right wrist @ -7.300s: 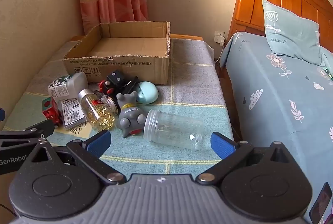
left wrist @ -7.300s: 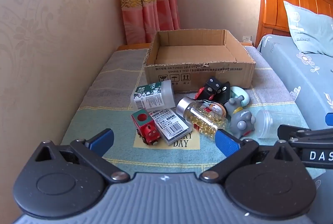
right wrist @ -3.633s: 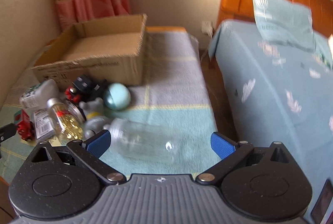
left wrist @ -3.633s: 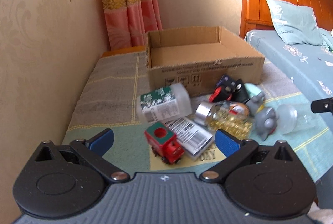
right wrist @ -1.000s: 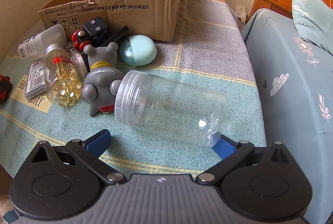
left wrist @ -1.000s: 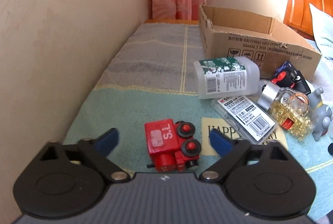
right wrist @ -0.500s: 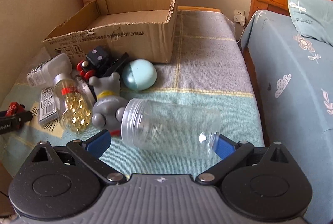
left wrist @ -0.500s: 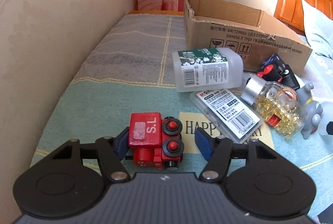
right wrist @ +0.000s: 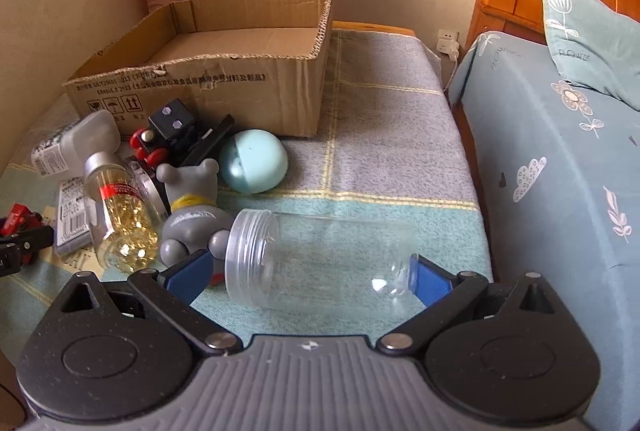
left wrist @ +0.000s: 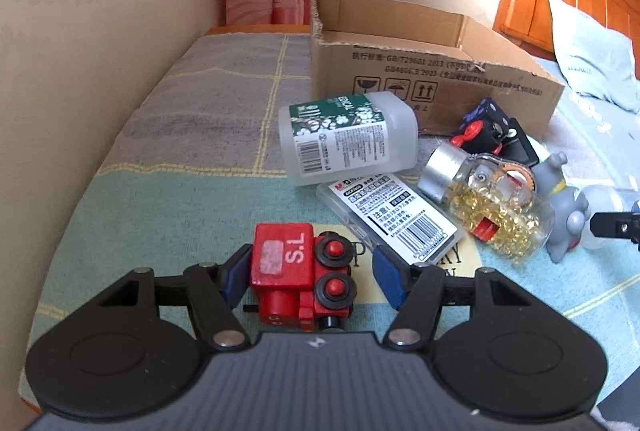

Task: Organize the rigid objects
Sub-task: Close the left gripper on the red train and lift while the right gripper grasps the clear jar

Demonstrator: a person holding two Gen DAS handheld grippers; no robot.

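Note:
A red toy train (left wrist: 303, 273) marked "S.L" lies on the blanket between the fingers of my left gripper (left wrist: 312, 273). The left finger touches it; a small gap remains at the right finger. A clear plastic jar (right wrist: 320, 263) lies on its side between the fingers of my right gripper (right wrist: 310, 277), whose jaws are wide and just reach its two ends. The open cardboard box (right wrist: 224, 71) stands behind the pile; it also shows in the left wrist view (left wrist: 424, 59).
On the blanket lie a white bottle with green label (left wrist: 348, 137), a flat barcode case (left wrist: 394, 219), a bottle of gold beads (left wrist: 488, 207), a grey toy figure (right wrist: 194, 211), a teal egg (right wrist: 254, 161) and a black-and-red toy (right wrist: 172, 135). A bed (right wrist: 560, 171) stands at right.
My left gripper's fingers have closed in around the red train. My right gripper has dropped around the clear jar and its fingers now reach the jar's ends.

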